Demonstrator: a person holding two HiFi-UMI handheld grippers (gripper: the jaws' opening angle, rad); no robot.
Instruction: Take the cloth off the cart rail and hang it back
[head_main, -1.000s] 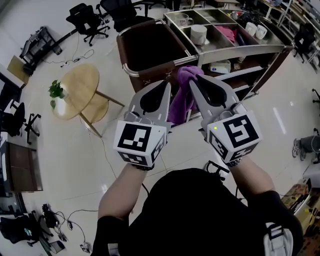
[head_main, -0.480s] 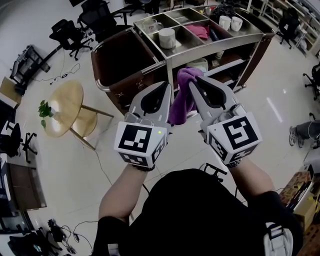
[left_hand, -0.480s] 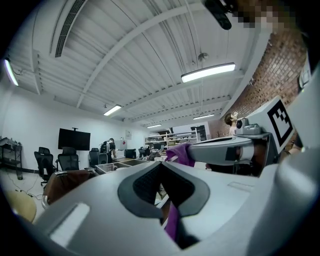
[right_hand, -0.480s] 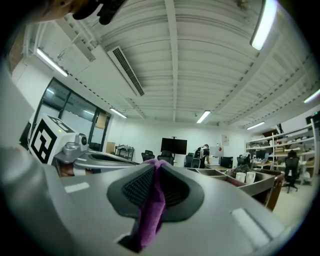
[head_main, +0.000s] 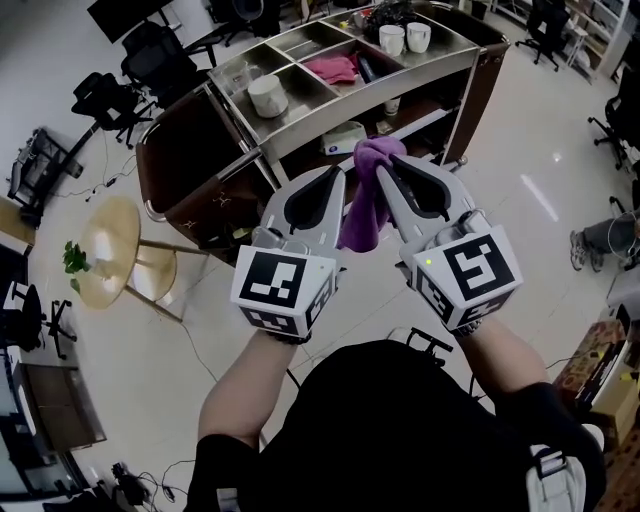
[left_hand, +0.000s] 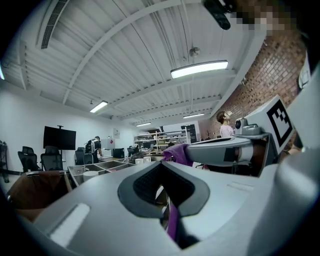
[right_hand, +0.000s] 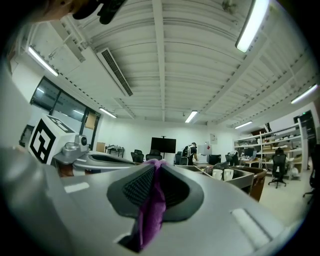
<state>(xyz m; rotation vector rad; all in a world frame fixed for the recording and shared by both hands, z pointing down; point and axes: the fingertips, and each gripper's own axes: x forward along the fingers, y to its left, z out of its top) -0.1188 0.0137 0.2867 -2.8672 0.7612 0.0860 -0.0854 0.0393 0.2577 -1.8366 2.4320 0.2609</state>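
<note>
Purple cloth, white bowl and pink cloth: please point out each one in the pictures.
purple cloth (head_main: 362, 205): head view, on its hanging middle fold.
white bowl (head_main: 268, 97): head view, on its side wall.
pink cloth (head_main: 333, 68): head view, on its middle.

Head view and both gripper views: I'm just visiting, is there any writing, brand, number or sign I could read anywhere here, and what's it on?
No text here can be read.
The left marker cube and right marker cube: black-and-white square patterns only, no letters or numbers.
The white box: any print is too small to read.
The wall notice: too small and blurred to read.
</note>
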